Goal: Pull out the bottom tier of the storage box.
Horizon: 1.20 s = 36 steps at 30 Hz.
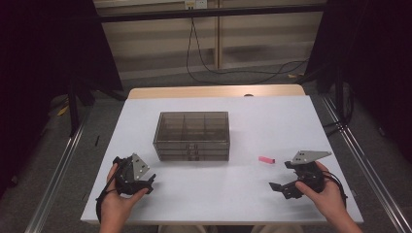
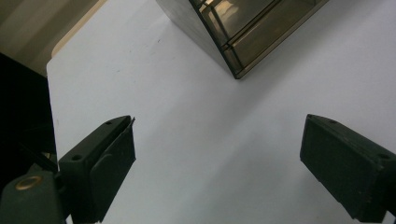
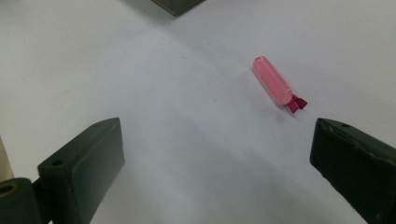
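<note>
A smoky see-through drawer box (image 1: 192, 135) with small compartments stands at the middle of the white table (image 1: 223, 194); its corner (image 2: 238, 32) appears in the left gripper view. A small pink tube (image 1: 266, 159) with a darker red cap lies on the table right of the box, and in the right gripper view the pink tube (image 3: 273, 81) lies just ahead of the right jaw. My left gripper (image 1: 145, 182) is held in a hand near the front left, open and empty. My right gripper (image 1: 282, 182), also hand-held at the front right, stands open just short of the tube.
The table's wooden far edge (image 1: 216, 91) runs along the back. Metal rails (image 1: 58, 170) flank the table on the floor, and black cables (image 1: 233, 73) lie on the floor behind. Bare tabletop lies between the two grippers.
</note>
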Motion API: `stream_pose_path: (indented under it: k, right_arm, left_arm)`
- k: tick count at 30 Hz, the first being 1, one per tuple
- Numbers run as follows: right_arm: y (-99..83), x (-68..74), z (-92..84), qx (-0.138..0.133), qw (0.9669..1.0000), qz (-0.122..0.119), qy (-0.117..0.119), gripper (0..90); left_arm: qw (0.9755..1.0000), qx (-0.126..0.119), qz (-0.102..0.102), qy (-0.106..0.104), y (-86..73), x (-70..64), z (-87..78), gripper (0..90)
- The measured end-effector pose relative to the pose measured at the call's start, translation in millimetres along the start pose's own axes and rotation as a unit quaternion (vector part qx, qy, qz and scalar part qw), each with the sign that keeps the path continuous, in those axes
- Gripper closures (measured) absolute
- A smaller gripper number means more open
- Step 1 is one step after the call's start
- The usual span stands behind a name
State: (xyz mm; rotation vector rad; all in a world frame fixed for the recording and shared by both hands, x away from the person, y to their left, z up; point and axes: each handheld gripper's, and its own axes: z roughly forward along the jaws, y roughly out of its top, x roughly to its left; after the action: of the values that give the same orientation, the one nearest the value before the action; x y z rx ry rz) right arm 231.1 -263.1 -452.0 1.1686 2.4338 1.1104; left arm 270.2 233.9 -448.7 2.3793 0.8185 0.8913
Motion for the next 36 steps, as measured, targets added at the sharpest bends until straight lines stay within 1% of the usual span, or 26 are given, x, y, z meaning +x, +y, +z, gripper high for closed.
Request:
stream_pose_path:
  k: [3, 4, 5, 6, 7, 9, 12, 13, 14, 16, 17, 18, 19, 20, 21, 22, 23, 24, 25, 26, 27, 28, 29, 32, 35, 36]
  right_arm:
    - [-0.2, 0.0, 0.1, 0.0, 1.0, 0.0, 0.0, 2.7]
    - [-0.2, 0.1, 0.1, 0.001, 1.0, 0.0, 0.0, 2.7]
    - [-0.2, 0.2, 0.0, 0.001, 1.0, -0.001, -0.001, 2.7]
    - [-0.2, 0.3, -0.2, 0.001, 1.0, -0.001, -0.001, 2.7]
    - [-0.2, 0.2, -0.1, 0.001, 1.0, 0.0, 0.0, 2.7]
    - [-0.2, 0.3, -0.2, 0.002, 1.0, -0.001, -0.002, 2.7]
    - [-0.4, 0.0, 0.0, 0.001, 1.0, -0.001, -0.003, 2.7]
    - [-0.4, 0.0, 0.0, 0.001, 1.0, -0.001, -0.003, 2.7]
    - [-0.2, 0.3, -0.5, 0.002, 1.0, -0.001, -0.003, 2.7]
    - [-0.1, 0.3, -0.6, 0.002, 1.0, -0.002, -0.003, 2.7]
    - [-0.1, 0.4, -0.7, 0.001, 1.0, -0.002, -0.003, 2.7]
    - [-0.1, 0.2, -0.7, 0.0, 1.0, -0.003, -0.002, 2.7]
    - [-0.2, 0.2, -0.9, 0.001, 1.0, -0.001, -0.002, 2.7]
    - [-0.3, 0.1, -1.0, 0.0, 1.0, -0.001, -0.003, 2.7]
    - [-0.4, 0.0, -0.9, -0.001, 1.0, -0.001, -0.002, 2.7]
    - [-0.4, -0.1, -1.0, 0.0, 1.0, -0.002, -0.004, 2.7]
    - [-0.4, -0.1, -1.0, 0.0, 1.0, -0.002, -0.004, 2.7]
    - [-0.6, -0.3, -0.9, 0.0, 1.0, -0.003, -0.003, 2.7]
    - [-0.6, -0.4, -0.9, 0.0, 1.0, -0.003, -0.002, 2.7]
    - [-0.5, -0.3, -1.0, 0.0, 1.0, -0.002, -0.002, 2.7]
    - [-0.5, -0.1, -1.2, -0.001, 1.0, -0.002, -0.003, 2.7]
    - [-0.5, -0.1, -1.3, -0.001, 1.0, -0.001, -0.002, 2.7]
    - [-0.5, -0.1, -1.3, -0.001, 1.0, -0.001, -0.002, 2.7]
    - [-0.8, -0.3, -1.2, 0.0, 1.0, -0.002, -0.002, 2.7]
    - [-0.9, -0.2, -1.1, 0.0, 1.0, -0.002, -0.001, 2.7]
    - [-0.8, 0.0, -1.2, 0.0, 1.0, -0.002, -0.001, 2.7]
  left_arm:
    - [0.9999, 0.006, 0.008, 0.003, -1.0, 1.0, 0.4, 10.3]
    - [0.9999, 0.007, 0.01, 0.007, -1.1, 0.6, 0.6, 10.3]
    - [0.9996, 0.012, 0.021, 0.012, -0.6, 0.1, 0.4, 10.3]
    - [0.9996, 0.012, 0.021, 0.012, -0.6, 0.1, 0.4, 10.3]
    - [0.9989, 0.019, 0.037, 0.019, 0.4, -1.0, 0.0, 10.3]
    - [0.9989, 0.017, 0.039, 0.021, 0.8, -1.7, 0.5, 10.7]
    - [0.9979, 0.02, 0.052, 0.033, 3.0, -2.9, -1.0, 10.9]
    - [0.9979, 0.02, 0.052, 0.033, 3.0, -2.9, -1.0, 10.9]
    - [0.997, 0.026, 0.064, 0.035, 3.4, -2.7, -1.6, 10.9]
    - [0.9969, 0.026, 0.066, 0.036, 3.3, -2.9, -1.4, 10.9]
    - [0.9964, 0.03, 0.069, 0.039, 3.4, -3.3, -1.5, 10.9]
    - [0.9954, 0.034, 0.079, 0.041, 3.9, -3.7, -1.2, 10.9]
    - [0.9948, 0.035, 0.084, 0.047, 4.2, -4.4, -1.0, 11.0]
    - [0.9944, 0.038, 0.088, 0.045, 4.6, -4.9, -0.8, 11.0]
    - [0.9935, 0.04, 0.096, 0.046, 5.3, -5.4, -0.5, 11.0]
    - [0.9935, 0.04, 0.096, 0.046, 5.3, -5.4, -0.5, 11.1]
    - [0.994, 0.034, 0.091, 0.051, 5.2, -7.9, 1.0, 11.1]
    - [0.9913, 0.047, 0.111, 0.052, 6.8, -7.3, -0.2, 11.2]
    - [0.991, 0.045, 0.114, 0.054, 7.4, -8.4, 0.3, 11.4]
    - [0.9898, 0.051, 0.122, 0.054, 8.5, -8.8, -0.3, 11.5]
    - [0.9894, 0.046, 0.124, 0.06, 9.5, -10.6, -0.1, 11.5]
    - [0.9894, 0.046, 0.124, 0.06, 9.5, -10.6, -0.1, 11.5]
    - [0.9901, 0.039, 0.12, 0.061, 9.4, -11.7, 1.1, 11.5]
    - [0.9866, 0.047, 0.142, 0.065, 10.4, -13.7, 1.6, 11.6]
    - [0.9834, 0.05, 0.159, 0.071, 10.9, -16.0, 2.5, 11.7]
    - [0.9815, 0.053, 0.169, 0.074, 11.3, -17.8, 2.8, 11.7]
